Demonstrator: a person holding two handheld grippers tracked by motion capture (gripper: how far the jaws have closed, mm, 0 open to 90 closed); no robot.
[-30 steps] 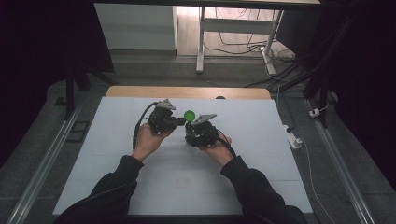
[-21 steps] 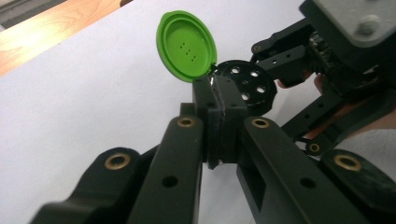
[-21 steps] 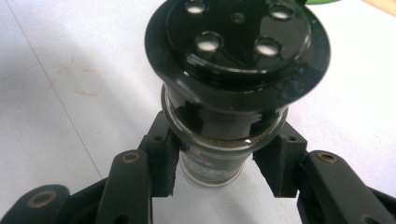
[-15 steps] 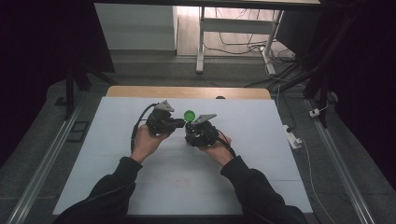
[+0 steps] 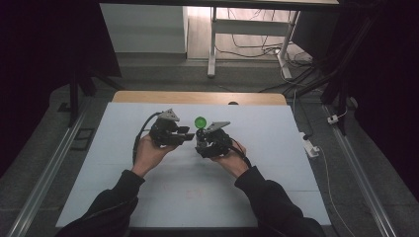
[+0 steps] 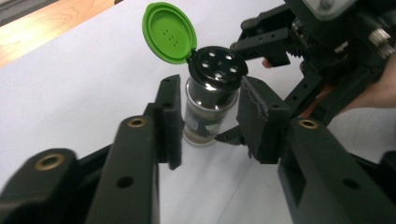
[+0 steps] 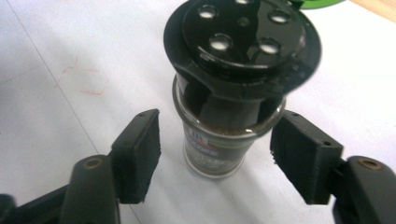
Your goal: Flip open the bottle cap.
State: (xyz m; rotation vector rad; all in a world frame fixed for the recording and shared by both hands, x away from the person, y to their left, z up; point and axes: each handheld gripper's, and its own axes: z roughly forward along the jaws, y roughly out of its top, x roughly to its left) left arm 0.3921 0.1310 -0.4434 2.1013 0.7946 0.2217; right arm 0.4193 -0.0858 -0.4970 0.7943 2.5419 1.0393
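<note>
A small glass spice jar (image 6: 205, 114) stands upright on the white table (image 5: 276, 148). It has a black shaker top (image 7: 243, 37), and its green flip lid (image 6: 169, 31) is swung open. My left gripper (image 6: 210, 95) straddles the jar. Its jaws have just been opening, with a narrow gap beside each pad. My right gripper (image 7: 218, 140) reaches in from the other side and also has the jar (image 7: 215, 156) between its jaws. These have just been opening too and stand clear of the glass. In the high view the left gripper (image 5: 188, 134) and right gripper (image 5: 203, 142) meet below the green lid (image 5: 200, 121).
A wooden strip (image 5: 197, 97) borders the table's far edge. A white plug block (image 5: 310, 147) with a cable lies off the right side. Faint red marks (image 5: 192, 192) are drawn on the table near the person's sleeves.
Both hands keep their places at the jar. The jar stays upright on the same spot with its lid open.
</note>
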